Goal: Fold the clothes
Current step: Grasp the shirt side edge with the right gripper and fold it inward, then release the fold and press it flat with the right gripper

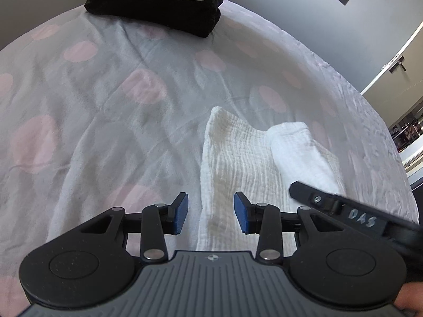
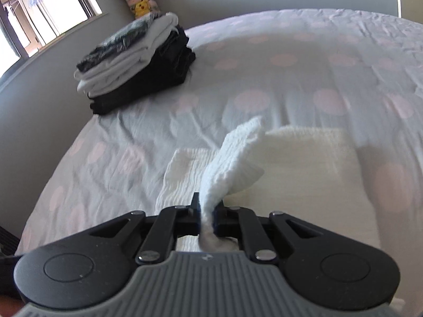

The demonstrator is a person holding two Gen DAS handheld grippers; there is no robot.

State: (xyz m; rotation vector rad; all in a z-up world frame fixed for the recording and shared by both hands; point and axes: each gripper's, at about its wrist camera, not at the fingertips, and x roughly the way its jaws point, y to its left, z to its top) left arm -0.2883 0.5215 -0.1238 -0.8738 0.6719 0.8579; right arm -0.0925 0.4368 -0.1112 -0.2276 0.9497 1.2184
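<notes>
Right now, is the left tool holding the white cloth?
No, the left tool hangs open above the white cloth, pads touching nothing.

One piece of writing can be read: the hand-lettered characters "DAS", drawn in pale silvery marker on the black body of the right tool (image 1: 304, 192), seen at the lower right of the left wrist view. A small round emblem is stamped on the grey ribbed housing in each wrist view, but no letters can be made out there.
</notes>
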